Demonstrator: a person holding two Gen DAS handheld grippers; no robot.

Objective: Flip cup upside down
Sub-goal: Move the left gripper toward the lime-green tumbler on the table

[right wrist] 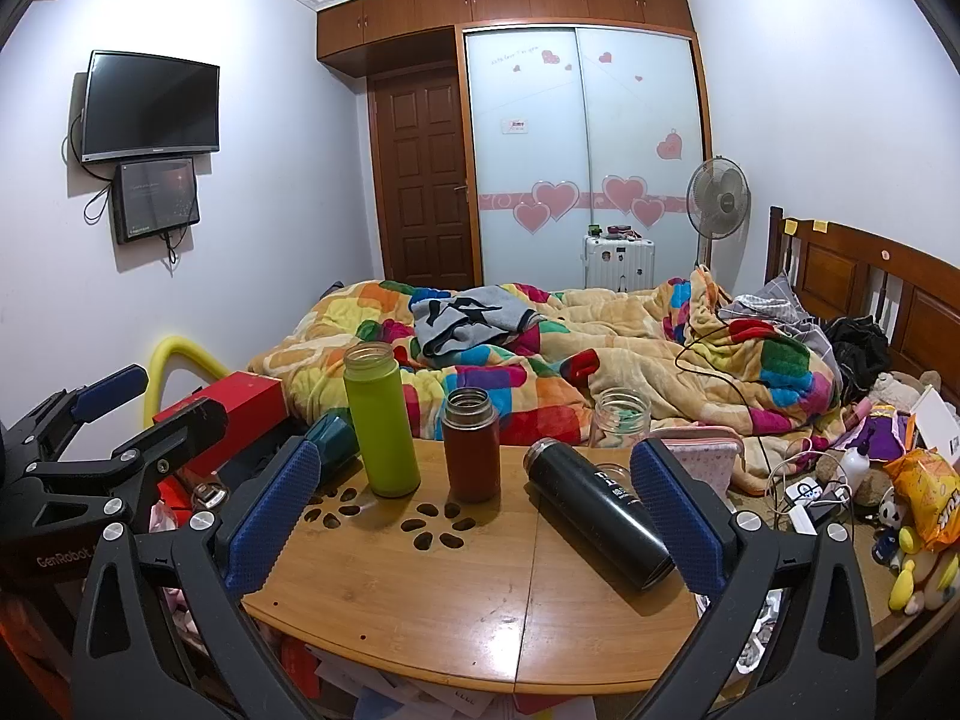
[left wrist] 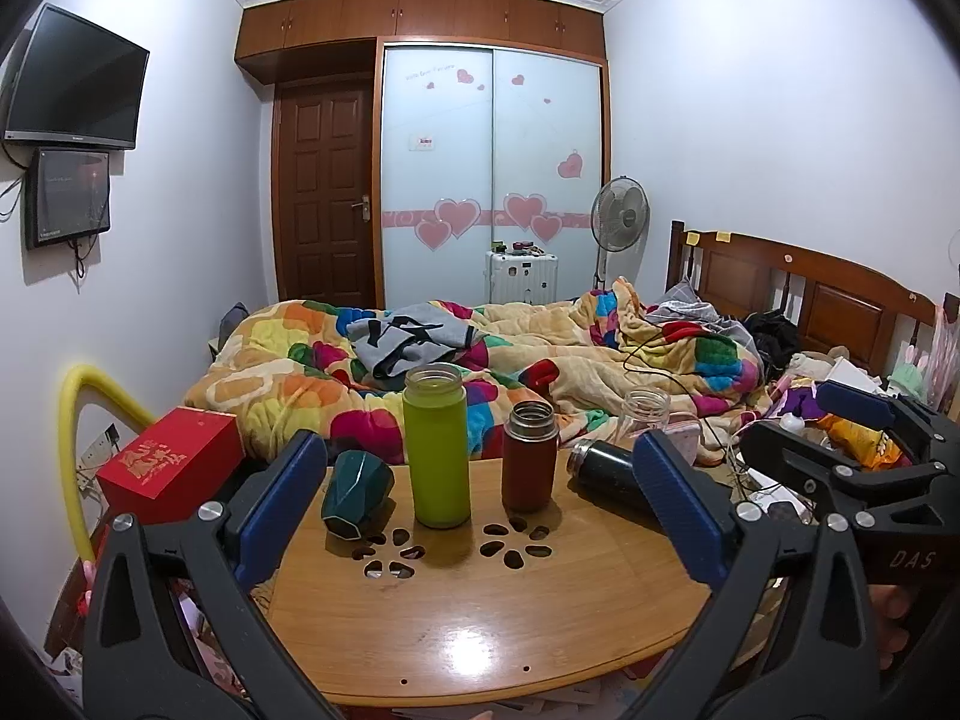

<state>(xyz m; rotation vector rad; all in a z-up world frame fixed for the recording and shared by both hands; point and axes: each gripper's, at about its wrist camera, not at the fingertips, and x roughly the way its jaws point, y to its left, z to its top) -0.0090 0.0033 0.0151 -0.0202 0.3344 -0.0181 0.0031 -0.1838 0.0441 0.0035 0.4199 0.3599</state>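
On the small wooden table stand a tall green flask, open-topped, and a shorter red-brown flask, also open. A dark teal faceted cup lies on its side at the left. A black flask lies on its side at the right. A clear glass jar stands at the table's far edge. My left gripper is open and empty, in front of the flasks. My right gripper is open and empty, its right finger beside the black flask.
A red box and yellow tube are left of the table. A bed with a colourful blanket lies behind. Toys, cables and snack bags clutter the right. Papers lie under the table.
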